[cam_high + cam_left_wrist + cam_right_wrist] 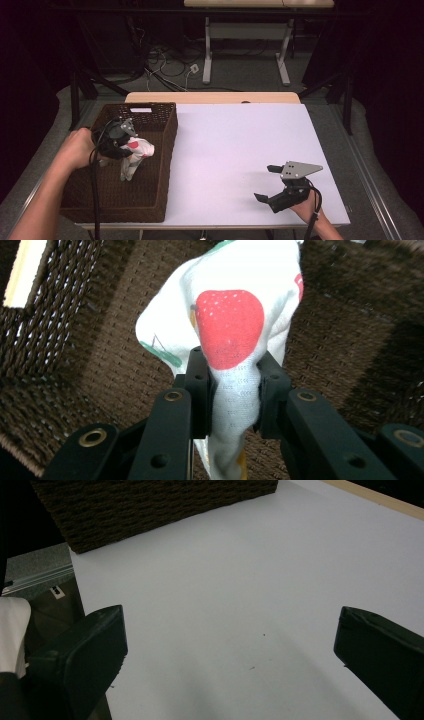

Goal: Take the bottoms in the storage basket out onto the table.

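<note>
We've got the left gripper (pixel 234 390) pinching the strawberry-print cloth (pixel 235 320) by a bunched fold, so it dangles below over the wicker basket (pixel 162 150). Our right gripper (pixel 272 182) rests spread wide on the worktop (pixel 235 145), probably on standby.

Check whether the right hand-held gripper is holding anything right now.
No. The right hand-held gripper has its jaws spread wide over the bare white table, with nothing between them.
</note>
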Available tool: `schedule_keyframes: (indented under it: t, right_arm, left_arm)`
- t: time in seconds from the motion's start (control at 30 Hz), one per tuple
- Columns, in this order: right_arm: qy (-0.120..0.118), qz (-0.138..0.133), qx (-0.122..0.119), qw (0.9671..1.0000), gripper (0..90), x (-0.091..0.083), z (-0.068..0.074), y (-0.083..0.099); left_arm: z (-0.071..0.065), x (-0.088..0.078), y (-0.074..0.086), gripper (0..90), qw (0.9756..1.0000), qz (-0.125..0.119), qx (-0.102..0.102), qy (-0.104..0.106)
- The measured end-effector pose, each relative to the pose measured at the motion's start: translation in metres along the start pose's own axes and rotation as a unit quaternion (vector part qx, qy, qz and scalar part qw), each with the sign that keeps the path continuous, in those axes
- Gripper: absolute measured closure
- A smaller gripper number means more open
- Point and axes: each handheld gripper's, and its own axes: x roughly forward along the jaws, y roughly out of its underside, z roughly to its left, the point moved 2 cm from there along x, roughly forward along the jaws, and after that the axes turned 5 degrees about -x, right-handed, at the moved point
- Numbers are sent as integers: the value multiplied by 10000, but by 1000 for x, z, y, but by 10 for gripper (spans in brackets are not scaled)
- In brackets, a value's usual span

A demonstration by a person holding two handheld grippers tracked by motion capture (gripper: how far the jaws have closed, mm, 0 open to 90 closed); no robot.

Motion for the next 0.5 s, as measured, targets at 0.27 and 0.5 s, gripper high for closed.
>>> schedule_keyframes:
  t: [0.27, 0.5]
  right_arm:
    - [0, -4, -19, 10000, 3, 0, -1, 0]
    - [-16, 25, -4, 10000, 3, 0, 0, 0]
  left_arm:
    - [6, -5, -10, 737, 9998, 73, 136, 104]
    - [13, -8, -14, 737, 9986, 205, 455, 166]
